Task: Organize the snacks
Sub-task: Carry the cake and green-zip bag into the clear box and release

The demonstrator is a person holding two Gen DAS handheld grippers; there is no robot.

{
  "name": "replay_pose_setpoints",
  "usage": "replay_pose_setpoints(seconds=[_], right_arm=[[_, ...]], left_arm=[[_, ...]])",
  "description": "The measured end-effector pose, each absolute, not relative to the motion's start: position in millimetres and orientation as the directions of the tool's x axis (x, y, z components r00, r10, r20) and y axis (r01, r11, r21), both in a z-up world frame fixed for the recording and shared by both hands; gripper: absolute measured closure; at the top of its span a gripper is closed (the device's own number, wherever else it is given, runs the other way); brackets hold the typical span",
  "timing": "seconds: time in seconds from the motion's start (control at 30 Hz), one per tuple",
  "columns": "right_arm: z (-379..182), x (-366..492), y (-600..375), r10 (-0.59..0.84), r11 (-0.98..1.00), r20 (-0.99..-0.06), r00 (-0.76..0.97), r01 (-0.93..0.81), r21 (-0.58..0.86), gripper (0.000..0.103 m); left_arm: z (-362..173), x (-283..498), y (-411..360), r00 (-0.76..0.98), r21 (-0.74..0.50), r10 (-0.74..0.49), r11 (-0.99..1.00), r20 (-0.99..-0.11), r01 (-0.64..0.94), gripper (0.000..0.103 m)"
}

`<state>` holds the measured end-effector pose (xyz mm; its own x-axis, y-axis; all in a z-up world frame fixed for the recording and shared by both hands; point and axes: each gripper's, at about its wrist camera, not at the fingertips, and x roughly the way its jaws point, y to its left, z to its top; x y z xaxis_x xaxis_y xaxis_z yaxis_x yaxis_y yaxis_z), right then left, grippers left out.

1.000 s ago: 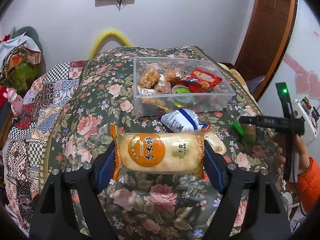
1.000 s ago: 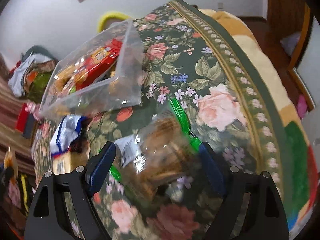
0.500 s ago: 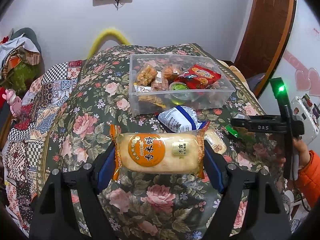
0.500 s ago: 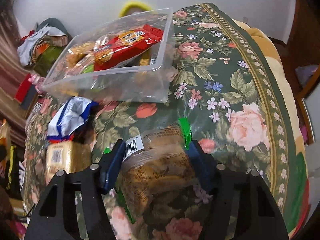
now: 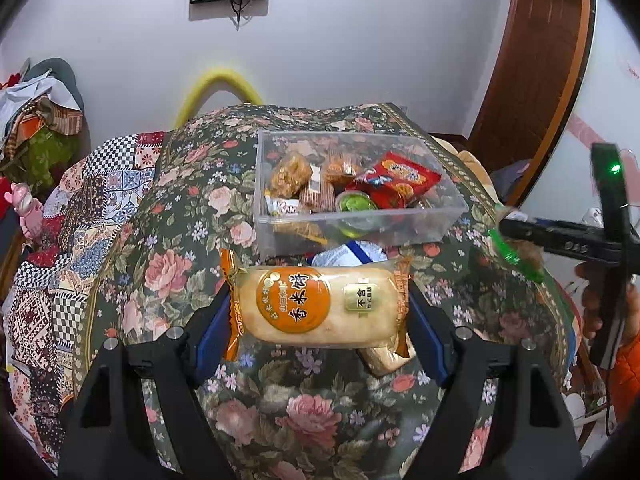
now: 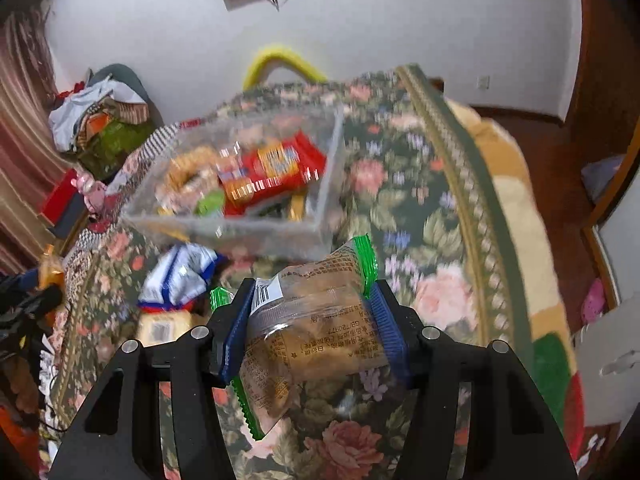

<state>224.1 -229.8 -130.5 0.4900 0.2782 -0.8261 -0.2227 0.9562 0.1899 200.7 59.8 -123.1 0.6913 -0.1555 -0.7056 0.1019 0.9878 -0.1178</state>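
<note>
Gleaming orange-sealed rice cracker (image 5: 320,307), possibly lifted

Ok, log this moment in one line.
left gripper: holds rice cracker pack | right gripper: closing on green-edged pack | clear bin: part filled

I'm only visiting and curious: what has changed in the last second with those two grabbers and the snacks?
The right gripper closed on the green-edged snack pack and lifted it off the floral cover; its jaws are still closing. The left gripper kept holding the orange rice cracker pack. The clear box stayed put.
</note>
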Motion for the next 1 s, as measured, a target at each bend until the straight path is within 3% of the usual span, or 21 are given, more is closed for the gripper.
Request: replay_pose_setpoints(seconds=[0.4,1.0], right_arm=[[-97,270,-196,0.305,0.948,-0.753,0.583,-0.258,0.184,0.049],[-142,352,-155,0.304,0.945,-0.795,0.524,-0.271,0.183,0.048]], left_arm=[[-113,262,56,0.708,-0.126,-0.147,0.989,-0.691,0.083,0.024],[-157,356,53,0.667,-0.141,-0.161,0.986,-0.728,0.084,0.024]])
